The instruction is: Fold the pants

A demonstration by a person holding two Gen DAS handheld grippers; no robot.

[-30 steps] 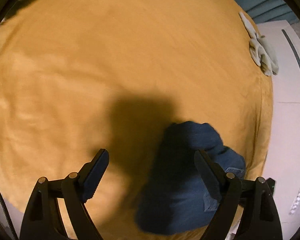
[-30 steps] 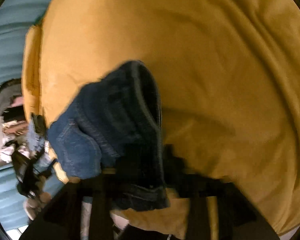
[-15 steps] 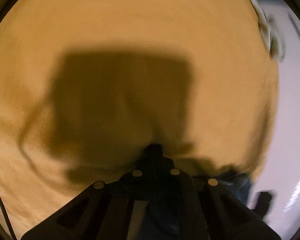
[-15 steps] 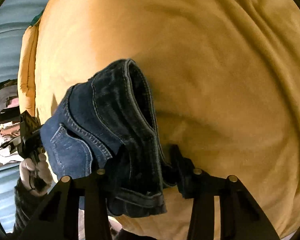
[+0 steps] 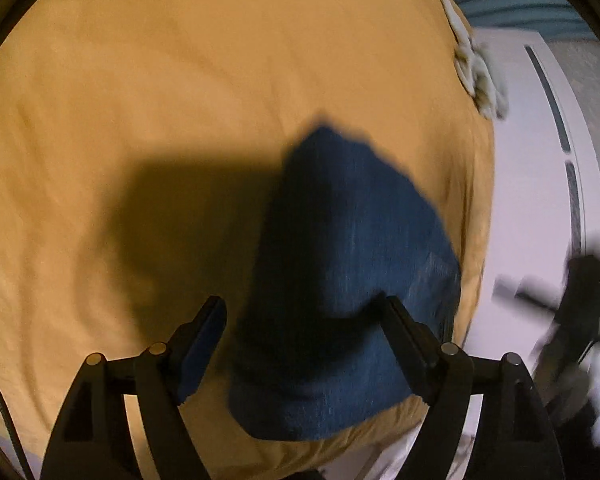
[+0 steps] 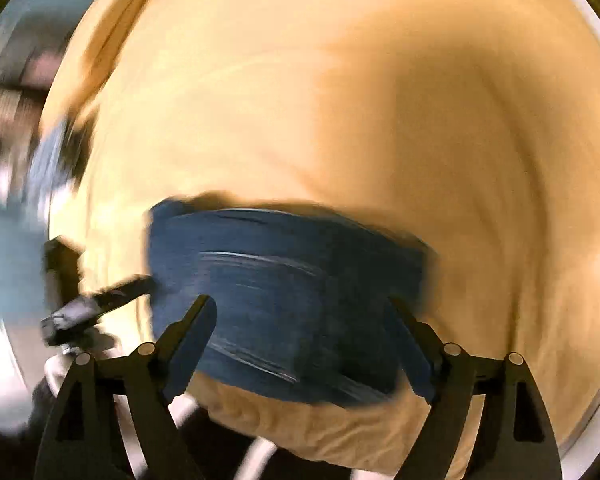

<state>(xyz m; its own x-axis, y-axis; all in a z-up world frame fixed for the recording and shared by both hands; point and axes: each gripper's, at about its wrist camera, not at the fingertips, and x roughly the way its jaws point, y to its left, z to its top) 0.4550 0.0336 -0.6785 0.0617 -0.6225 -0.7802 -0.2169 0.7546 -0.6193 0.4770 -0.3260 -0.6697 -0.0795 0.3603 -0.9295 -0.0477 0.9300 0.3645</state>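
Observation:
The dark blue jeans (image 5: pixel 340 272) lie as a compact folded bundle on the mustard-yellow cover (image 5: pixel 180 100), near its front edge. My left gripper (image 5: pixel 302 312) is open and empty, its fingers (image 5: pixel 198 340) spread just above the near end of the bundle. In the right wrist view the jeans (image 6: pixel 284 296) are motion-blurred. My right gripper (image 6: pixel 300 312) is open and empty above them, its fingers (image 6: pixel 188 344) wide apart. The other gripper (image 6: pixel 96 308) shows at the left as a dark blur.
A pale crumpled cloth (image 5: pixel 480 76) lies at the cover's far right edge. White floor or furniture (image 5: pixel 540 200) lies to the right of the cover, with a dark blurred tool (image 5: pixel 572 304) over it. The cover's front edge (image 6: pixel 300 432) drops off just below the jeans.
Both grippers have opened and let go of the jeans, which now lie on the cover. Half a second ago each was shut on the denim. The right view is swinging fast.

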